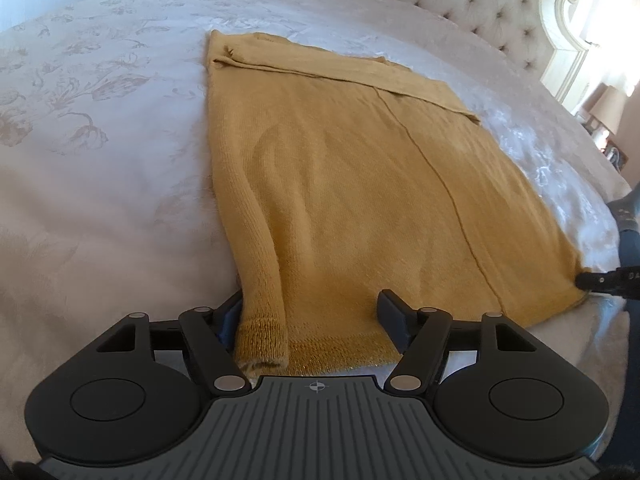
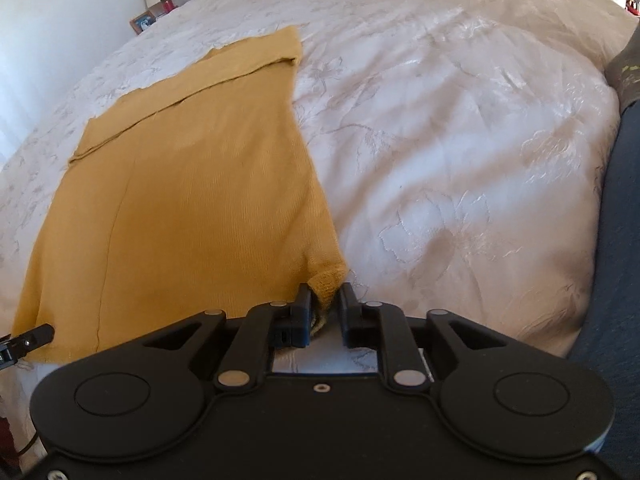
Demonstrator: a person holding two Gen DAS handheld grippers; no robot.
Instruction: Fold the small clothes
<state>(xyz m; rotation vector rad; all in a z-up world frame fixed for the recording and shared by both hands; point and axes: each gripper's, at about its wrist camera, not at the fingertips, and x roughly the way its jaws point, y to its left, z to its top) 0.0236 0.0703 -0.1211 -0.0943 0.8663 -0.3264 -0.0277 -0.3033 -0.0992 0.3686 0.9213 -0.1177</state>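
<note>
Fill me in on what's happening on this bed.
A person with tongs in each hand is folding a mustard sweater spread flat on the white bedspread. The left tongs stand open around the near hem, where a folded-in sleeve cuff lies. The right tongs have the hem's other corner between nearly closed jaws. No lift yet.

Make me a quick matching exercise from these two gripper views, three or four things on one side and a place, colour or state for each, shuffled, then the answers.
Things
1. sweater
2. bedspread
3. left gripper
4. right gripper

Descriptions
A. white, with a floral pattern
B. jaws wide, astride the ribbed hem and cuff
C. mustard yellow, lying flat
D. jaws narrow, a hem corner between them

Pairs: 1-C, 2-A, 3-B, 4-D
</note>
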